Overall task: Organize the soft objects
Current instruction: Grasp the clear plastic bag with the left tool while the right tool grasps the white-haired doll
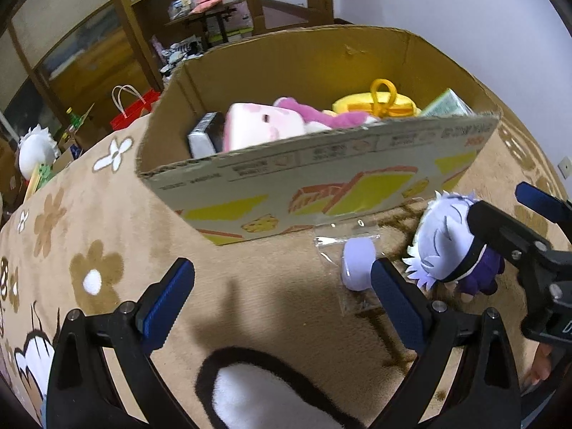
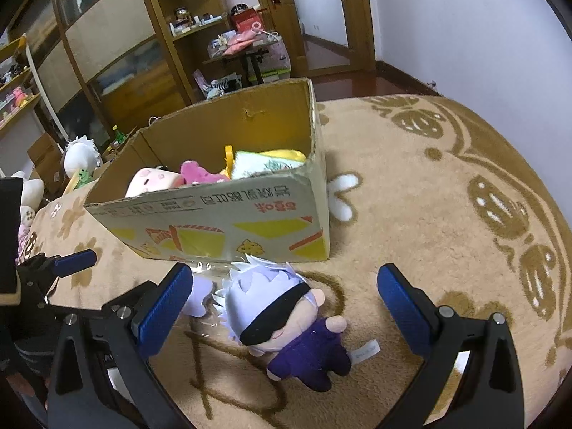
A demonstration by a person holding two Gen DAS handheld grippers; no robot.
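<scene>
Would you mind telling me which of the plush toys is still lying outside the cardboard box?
The white-haired doll in the purple outfit, lying on the blanket in front of the cardboard box. The pink plush and the yellow plush are already inside.

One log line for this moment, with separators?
right tool: open over blindfolded plush doll | left tool: open, empty | cardboard box: holds plushies

Doll [image 2: 286,318] is wearing purple with white hair and a black blindfold; the tan rug [image 2: 411,214] is showing brown flowers.

The toys' lower parts are hidden by the box [image 2: 228,221] wall; the doll [image 1: 447,246] is partly covered by the right gripper [image 1: 507,228].
</scene>
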